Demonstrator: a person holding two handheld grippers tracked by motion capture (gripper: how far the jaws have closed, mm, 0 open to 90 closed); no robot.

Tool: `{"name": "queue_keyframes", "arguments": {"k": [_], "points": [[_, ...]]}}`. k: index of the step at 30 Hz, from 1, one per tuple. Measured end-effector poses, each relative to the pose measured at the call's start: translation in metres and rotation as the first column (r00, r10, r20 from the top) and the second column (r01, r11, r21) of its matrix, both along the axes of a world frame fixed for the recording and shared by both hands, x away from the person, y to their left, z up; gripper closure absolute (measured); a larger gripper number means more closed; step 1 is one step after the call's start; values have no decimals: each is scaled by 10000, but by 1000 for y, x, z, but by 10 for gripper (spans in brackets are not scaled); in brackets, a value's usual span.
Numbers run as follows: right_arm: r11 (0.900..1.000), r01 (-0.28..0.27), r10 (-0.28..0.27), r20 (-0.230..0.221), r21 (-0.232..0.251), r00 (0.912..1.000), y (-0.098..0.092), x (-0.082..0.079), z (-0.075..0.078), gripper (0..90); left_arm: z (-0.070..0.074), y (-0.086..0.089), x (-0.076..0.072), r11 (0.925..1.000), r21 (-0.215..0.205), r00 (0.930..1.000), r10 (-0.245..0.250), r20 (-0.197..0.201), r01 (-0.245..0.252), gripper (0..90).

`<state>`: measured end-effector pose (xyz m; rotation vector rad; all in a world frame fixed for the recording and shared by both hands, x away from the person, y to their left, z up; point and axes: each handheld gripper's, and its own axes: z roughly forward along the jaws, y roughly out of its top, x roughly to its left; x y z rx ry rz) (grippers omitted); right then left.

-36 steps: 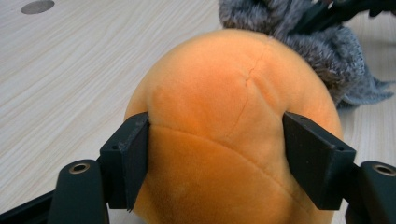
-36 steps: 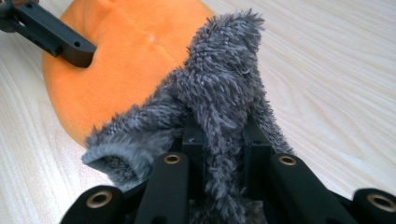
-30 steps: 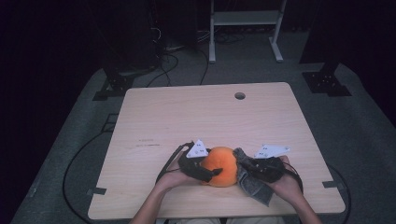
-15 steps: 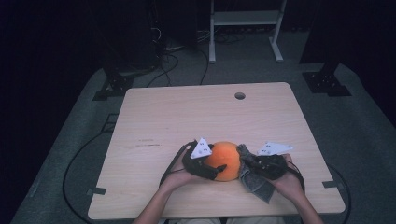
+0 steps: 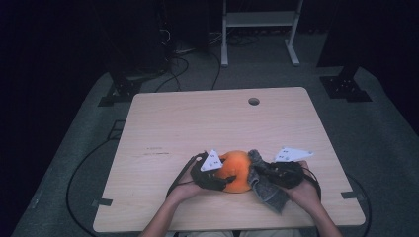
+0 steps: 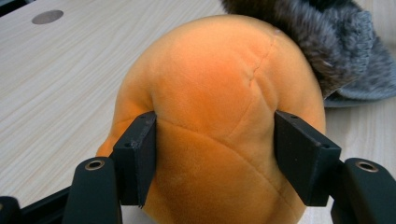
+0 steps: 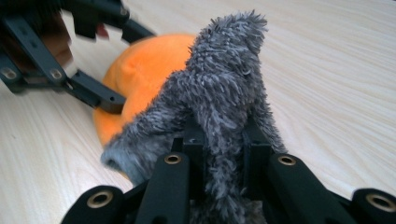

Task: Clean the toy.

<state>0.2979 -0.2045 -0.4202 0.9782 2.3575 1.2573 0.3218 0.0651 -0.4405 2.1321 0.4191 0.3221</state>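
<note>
As I count from the high view, I have on the bench [image 5: 197, 123] one orange plush ball [image 5: 236, 170] and one grey fuzzy cloth [image 5: 267, 190], both near the front edge, touching each other.

Grippers, two. My left gripper [image 5: 217, 181] sits at the ball's left side; in the left gripper view its two black jaws have just been closing and now press into the plush ball [image 6: 219, 116] on either side, denting it. My right gripper [image 5: 269, 173] sits at the ball's right; in the right gripper view its jaws are clamped tight on a fold of the cloth [image 7: 224, 102], which stands up between them and leans against the ball [image 7: 140, 74].

Other items: one round hole [image 5: 254, 101] in the bench top, far side. Two hands, one on each gripper.
</note>
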Motion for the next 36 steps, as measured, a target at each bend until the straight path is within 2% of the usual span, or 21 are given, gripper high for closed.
{"name": "queue_keyframes", "arguments": {"k": [2,3,4,5,6,7,9,13,15,17,18,21,23,24,26,27,29,31,34,35,36], "points": [[9997,-34,34,9,-262,10000,4,1,-6,758,6,3,3,9985,-543,9996,-72,-272,58,259],[9996,-31,33,46,-282,10000,3,0,-6,759,10,4,5,9955,-939,9993,97,-360,-131,191],[9996,-26,27,52,-288,10000,3,-1,-6,758,11,4,6,9925,-1140,9985,400,-376,-440,157],[9997,-79,81,90,-252,9999,3,-3,-7,758,11,3,7,9928,-1032,9978,588,-298,-615,137],[9997,-92,95,134,-221,9999,3,-3,-7,758,8,1,7,9957,-709,9979,578,-299,-598,170],[9998,-37,39,87,-194,10000,3,-3,-8,758,5,0,6,9973,-538,9986,482,-228,-494,243],[9999,90,-92,-155,-145,9998,-2,1,-11,756,1,-2,4,9985,-347,9991,427,-22,-428,315],[9926,849,-901,-584,-869,9942,-15,9,-20,759,-1,-1,1,9992,-183,9994,358,27,-358,346],[9968,719,-736,-523,-335,9959,-19,7,-13,758,-1,-1,0,9994,-174,9995,292,108,-291,353],[9991,200,-192,-200,369,9996,-14,1,0,757,-1,-2,-1,9998,-78,9997,204,137,-203,361],[9988,-31,36,-100,491,9999,-10,-1,3,757,-1,-2,-1,9998,-71,9998,172,130,-171,363],[9997,-196,198,-88,161,9998,0,0,0,754,-2,-1,-2,10000,-81,9999,48,140,-47,371],[9992,-158,170,-351,359,9992,-4,3,-7,754,-2,-1,-3,9999,-91,9999,47,145,-46,373],[9995,21,-5,-530,314,9986,-7,6,-9,753,-1,-1,-2,9999,-97,9999,59,133,-58,373],[9968,653,-687,-769,-453,9947,-16,11,-20,756,-1,-1,-3,10000,-87,9999,19,135,-18,372],[9959,750,-790,-849,-499,9932,-18,11,-22,757,-1,-1,-3,10000,-39,9999,-35,161,36,372],[9977,656,-667,-688,-180,9954,-20,8,-16,757,0,-1,-3,10000,8,9998,-56,207,56,372],[9995,174,-168,-219,268,9996,-12,2,-4,755,0,-2,-3,10000,34,9998,-71,209,71,373],[10000,5,-4,-154,39,9999,-5,3,-6,752,-1,-2,-4,10000,-37,9997,-86,218,87,373],[9999,87,-85,-326,71,9994,-8,5,-10,752,0,-2,-5,9999,-60,9997,-112,237,113,372],[9987,411,-425,-482,-300,9979,-12,8,-13,753,0,-3,-5,9999,-15,9996,-119,268,120,372]]}}
